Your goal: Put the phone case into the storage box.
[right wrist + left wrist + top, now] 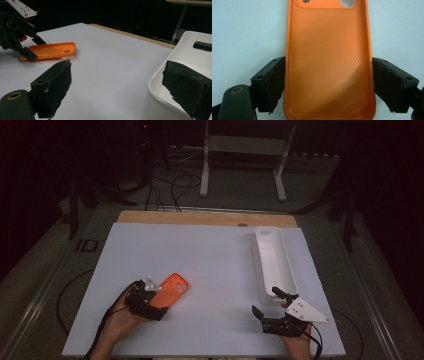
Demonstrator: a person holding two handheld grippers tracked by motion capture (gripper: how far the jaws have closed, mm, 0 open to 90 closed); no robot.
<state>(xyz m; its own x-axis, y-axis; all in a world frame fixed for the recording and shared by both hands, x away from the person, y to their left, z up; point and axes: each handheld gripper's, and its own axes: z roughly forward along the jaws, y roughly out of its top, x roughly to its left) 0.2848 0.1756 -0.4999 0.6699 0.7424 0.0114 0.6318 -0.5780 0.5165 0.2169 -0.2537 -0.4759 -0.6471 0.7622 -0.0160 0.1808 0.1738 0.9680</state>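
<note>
On the white surface (210,265) the left claw (329,85) clamps the orange phone case (328,62) by its long edges, a light, flexible, slightly slick shell.

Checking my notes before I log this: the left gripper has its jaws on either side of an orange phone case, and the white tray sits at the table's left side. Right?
One slip: the white tray sits at the table's right side, near the right gripper, as the high view shows. The rest holds: the left gripper has its jaws on either side of the orange phone case.
</note>
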